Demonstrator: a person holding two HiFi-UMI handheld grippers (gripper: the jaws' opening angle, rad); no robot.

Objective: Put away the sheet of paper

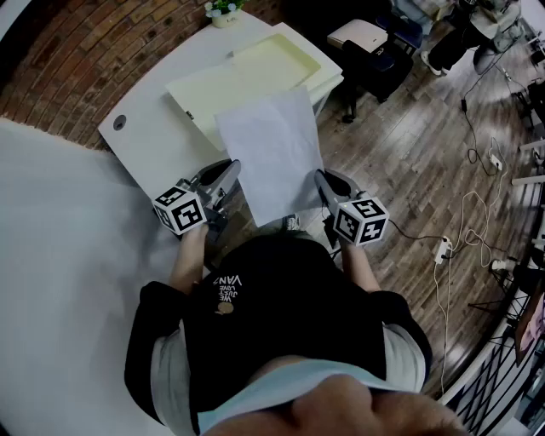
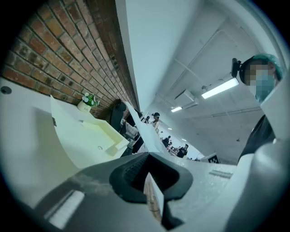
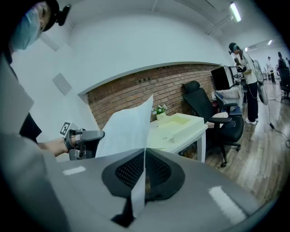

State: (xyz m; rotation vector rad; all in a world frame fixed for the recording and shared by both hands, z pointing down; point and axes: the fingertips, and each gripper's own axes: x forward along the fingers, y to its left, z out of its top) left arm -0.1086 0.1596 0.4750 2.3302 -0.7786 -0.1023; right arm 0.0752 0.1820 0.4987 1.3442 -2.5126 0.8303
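A white sheet of paper hangs in the air between both grippers, in front of the white desk. My left gripper is shut on the sheet's left edge, and my right gripper is shut on its right edge. In the left gripper view the paper runs edge-on through the closed jaws of the left gripper. In the right gripper view the sheet rises from the shut right gripper, with the left gripper beyond it. A pale yellow open drawer lies on the desk behind the paper.
A small potted plant stands at the desk's far edge by the brick wall. A black office chair is to the right of the desk. Cables and a power strip lie on the wooden floor. People stand farther back.
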